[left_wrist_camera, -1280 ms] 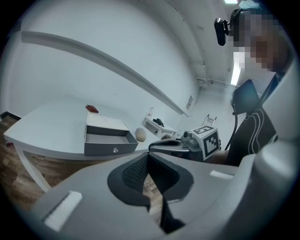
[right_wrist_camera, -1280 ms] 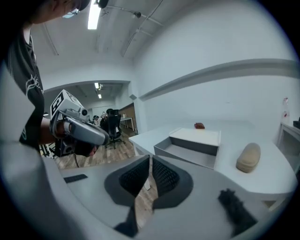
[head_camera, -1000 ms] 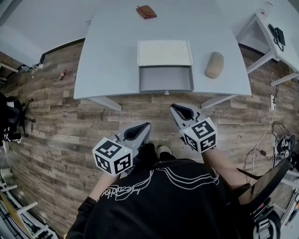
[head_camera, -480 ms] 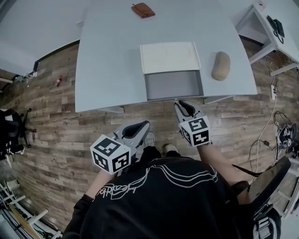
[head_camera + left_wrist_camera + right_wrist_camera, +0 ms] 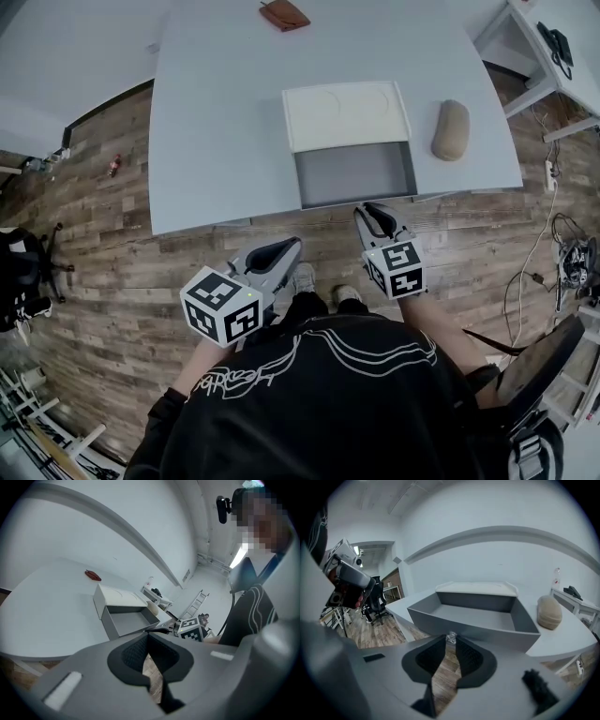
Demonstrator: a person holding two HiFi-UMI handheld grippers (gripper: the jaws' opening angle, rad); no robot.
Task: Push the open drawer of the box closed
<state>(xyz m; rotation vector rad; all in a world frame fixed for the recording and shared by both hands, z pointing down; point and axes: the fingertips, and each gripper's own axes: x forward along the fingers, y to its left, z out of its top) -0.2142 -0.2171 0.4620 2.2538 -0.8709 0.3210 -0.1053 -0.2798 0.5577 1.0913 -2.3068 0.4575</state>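
Found the grey drawer (image 5: 354,173) open, empty, jutting past the table's (image 5: 216,122) front edge from the white-topped box (image 5: 345,112); right gripper (image 5: 375,208) narrowly parted at its clear knob (image 5: 450,638), left gripper (image 5: 286,246) clenched on nothing.

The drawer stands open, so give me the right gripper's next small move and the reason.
Probably ease the right gripper straight forward against the drawer front. Its fingers sit slightly apart at the knob, the drawer stands pulled out of the box, and the left gripper hangs back, shut and empty.
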